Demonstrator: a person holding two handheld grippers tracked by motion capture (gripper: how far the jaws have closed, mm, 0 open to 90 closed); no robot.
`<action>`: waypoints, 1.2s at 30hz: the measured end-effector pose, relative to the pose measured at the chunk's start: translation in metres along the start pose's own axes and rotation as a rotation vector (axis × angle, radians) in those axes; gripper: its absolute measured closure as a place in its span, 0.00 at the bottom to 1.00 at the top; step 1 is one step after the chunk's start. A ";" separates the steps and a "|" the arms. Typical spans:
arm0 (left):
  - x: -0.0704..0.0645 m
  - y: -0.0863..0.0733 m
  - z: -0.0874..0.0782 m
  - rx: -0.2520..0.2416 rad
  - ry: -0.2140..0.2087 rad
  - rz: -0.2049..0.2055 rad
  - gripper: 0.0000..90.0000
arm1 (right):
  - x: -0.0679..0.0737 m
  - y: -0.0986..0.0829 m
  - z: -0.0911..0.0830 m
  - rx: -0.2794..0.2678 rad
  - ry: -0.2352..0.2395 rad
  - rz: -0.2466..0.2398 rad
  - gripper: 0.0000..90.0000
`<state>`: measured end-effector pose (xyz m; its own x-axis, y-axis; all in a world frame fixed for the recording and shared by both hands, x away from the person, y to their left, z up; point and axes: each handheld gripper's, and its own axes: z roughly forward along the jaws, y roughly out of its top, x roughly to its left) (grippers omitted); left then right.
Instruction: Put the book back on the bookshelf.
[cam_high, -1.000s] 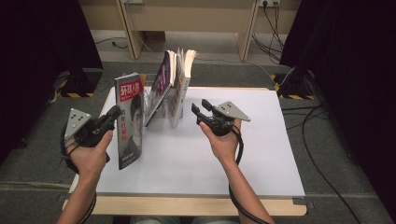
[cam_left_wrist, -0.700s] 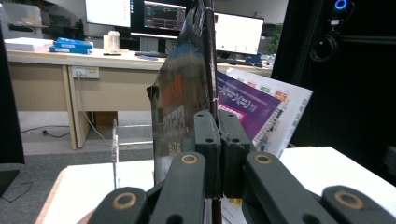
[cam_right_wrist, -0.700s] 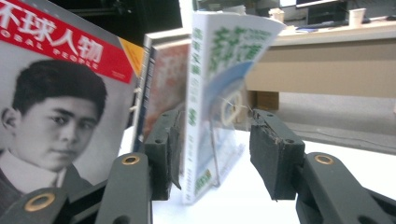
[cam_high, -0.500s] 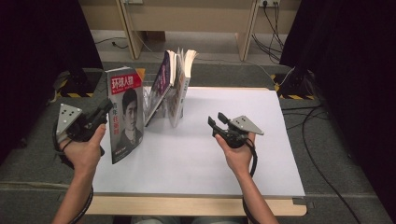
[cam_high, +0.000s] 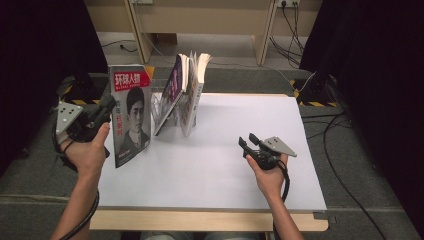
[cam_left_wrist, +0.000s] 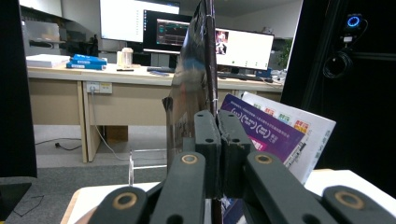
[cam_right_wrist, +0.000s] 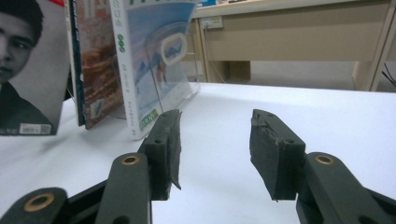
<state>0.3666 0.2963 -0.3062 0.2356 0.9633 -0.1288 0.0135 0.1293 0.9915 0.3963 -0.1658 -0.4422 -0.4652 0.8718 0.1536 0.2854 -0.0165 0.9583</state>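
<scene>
A magazine (cam_high: 131, 115) with a red title band and a portrait cover stands upright over the table's left edge, held at its spine edge by my left gripper (cam_high: 106, 111), which is shut on it. In the left gripper view the magazine (cam_left_wrist: 195, 88) rises edge-on from between the closed jaws. Several books (cam_high: 186, 90) lean in a clear stand (cam_high: 161, 107) at the back of the white table (cam_high: 225, 165). My right gripper (cam_high: 248, 142) hovers open over the table's right middle, empty. Its view shows the magazine (cam_right_wrist: 28, 70) and books (cam_right_wrist: 140, 56) to the left.
A wooden desk frame (cam_high: 200, 20) and cables (cam_high: 295, 20) lie beyond the table. Dark curtains flank both sides. The left gripper view shows a desk with monitors (cam_left_wrist: 140, 23) far off.
My left gripper has drawn the magazine leftward and away from the stand, turning its cover upright. My right gripper has moved back toward the person and to the right.
</scene>
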 end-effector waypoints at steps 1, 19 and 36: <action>0.001 0.001 0.001 -0.004 0.000 0.002 0.97 | -0.001 -0.001 -0.001 0.003 -0.003 0.003 0.60; 0.009 0.012 0.023 -0.028 0.032 -0.001 0.97 | -0.004 -0.008 -0.003 0.020 -0.010 0.010 0.60; 0.023 0.024 0.067 -0.009 0.066 -0.021 0.97 | -0.005 -0.012 -0.001 0.033 -0.011 0.016 0.60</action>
<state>0.4379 0.3060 -0.2847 0.1706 0.9737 -0.1512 0.0094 0.1518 0.9884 0.3946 -0.1706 -0.4543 -0.4515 0.8767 0.1658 0.3205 -0.0141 0.9471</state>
